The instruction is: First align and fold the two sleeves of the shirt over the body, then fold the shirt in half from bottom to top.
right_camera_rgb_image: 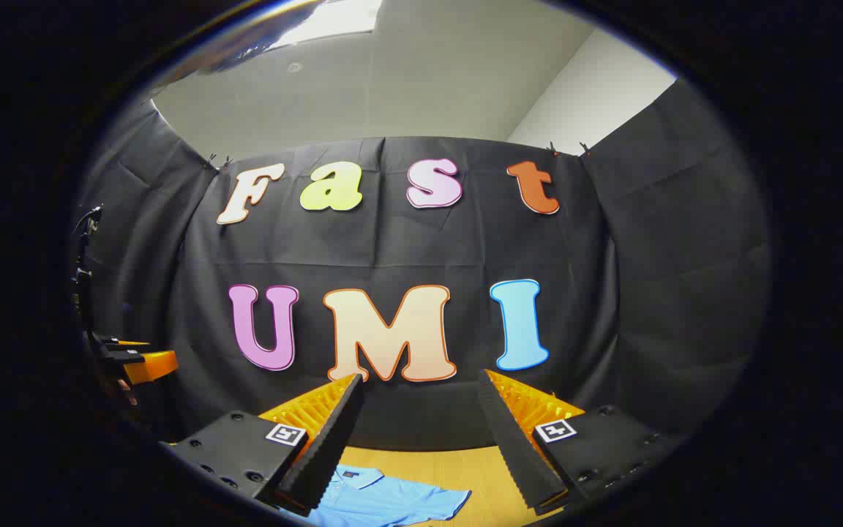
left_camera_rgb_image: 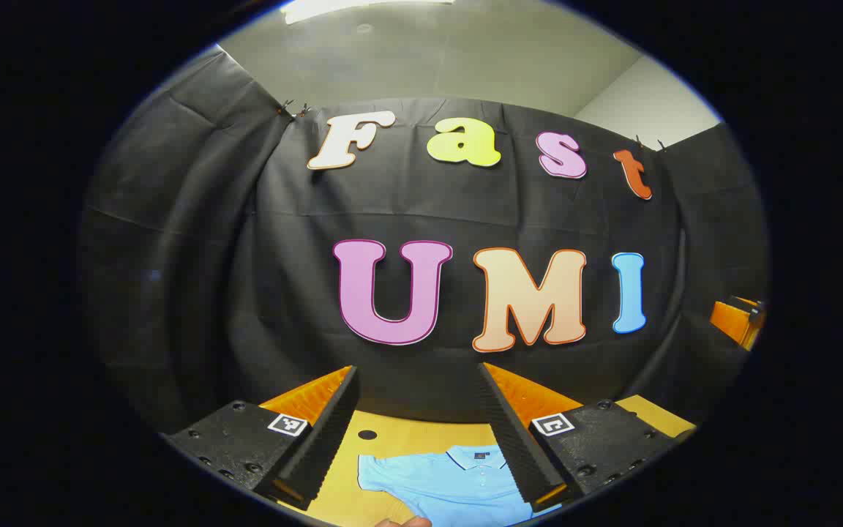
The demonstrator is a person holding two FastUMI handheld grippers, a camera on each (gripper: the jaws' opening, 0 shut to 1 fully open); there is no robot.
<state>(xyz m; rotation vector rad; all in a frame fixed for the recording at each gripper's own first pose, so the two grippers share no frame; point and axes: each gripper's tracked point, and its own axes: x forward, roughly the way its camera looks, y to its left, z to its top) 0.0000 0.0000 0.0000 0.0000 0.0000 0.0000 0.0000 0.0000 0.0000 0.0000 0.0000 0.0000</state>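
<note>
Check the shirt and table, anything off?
Nothing stands out. The blue polo shirt lies flat on the wooden table, collar up, sleeves spread and not yet folded. Both grippers are held above it, jaws open.

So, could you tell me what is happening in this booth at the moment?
A person holds a gripper in each hand above a table where a light blue polo shirt lies flat, collar toward the far wall, its sleeve spread out to the side. The left gripper and the right gripper are both open, raised and pointed at the wall, and touch nothing. No fold shows on the visible part of the shirt.
</note>
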